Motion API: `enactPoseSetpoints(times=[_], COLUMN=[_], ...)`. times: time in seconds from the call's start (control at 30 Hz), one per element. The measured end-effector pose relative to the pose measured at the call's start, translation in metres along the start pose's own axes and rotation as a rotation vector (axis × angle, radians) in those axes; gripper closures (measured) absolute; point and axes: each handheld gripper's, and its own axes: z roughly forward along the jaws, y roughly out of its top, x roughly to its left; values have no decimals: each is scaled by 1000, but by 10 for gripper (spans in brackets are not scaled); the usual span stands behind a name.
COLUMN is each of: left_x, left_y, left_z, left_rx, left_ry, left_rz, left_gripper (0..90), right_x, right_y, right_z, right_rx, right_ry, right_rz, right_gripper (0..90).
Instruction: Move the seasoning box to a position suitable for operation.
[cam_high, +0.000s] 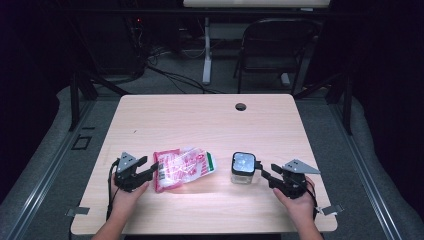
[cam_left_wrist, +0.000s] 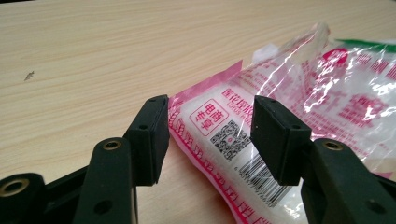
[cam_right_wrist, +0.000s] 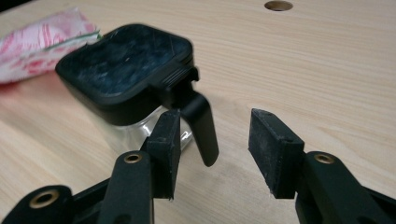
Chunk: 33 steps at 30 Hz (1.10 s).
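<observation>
Tabletop scene seen from above, with a wooden table (cam_high: 210, 120) carrying a pink-and-white printed plastic bag (cam_high: 182, 169) left of centre and a small glass jar (cam_high: 243, 168) with a black square lid right of centre, both towards the near edge and apart from each other. Left gripper (cam_high: 151, 169) rests at the bag's left end; in the left gripper view its jaws stand wide, with the bag's barcode corner (cam_left_wrist: 233, 140) between them, not pinched. Right gripper (cam_high: 264, 170) sits just right of the jar; in the right gripper view its jaws stand wide, and the lid's black lever (cam_right_wrist: 201, 126) hangs beside the left pad (cam_right_wrist: 166, 149).
</observation>
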Motion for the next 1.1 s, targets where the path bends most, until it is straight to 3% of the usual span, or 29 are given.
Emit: enactPoseSetpoints(times=[0.07, 0.3, 0.43, 0.53, 0.77, 0.97, 1.1], left_x=[2, 8, 10, 11, 11, 14, 14], left_y=[0, -1, 0, 2, 1, -2, -4], left_z=[1, -3, -6, -3, -4, -10, -13], left_rx=[-6, 5, -13, -6, -3, -19, -21], left_ry=[0, -21, -26, -27, -29, -16, -7], left_rz=[-25, -38, -51, -64, -71, -92, -94], left_gripper=[472, 482, 478, 478, 467, 450, 445], right_x=[2, 1, 0, 2, 3, 6, 8], right_y=[0, 2, 2, 0, -1, -2, -1], right_z=[0, -2, -2, -3, -1, 14, 22], right_rx=[10, -8, -14, -2, 20, 64, 80], right_ry=[-10, -21, -21, 0, 1, 0, -25], right_rz=[-33, -19, -10, -10, -25, -50, -65], right_gripper=[540, 526, 526, 557, 571, 606, 624])
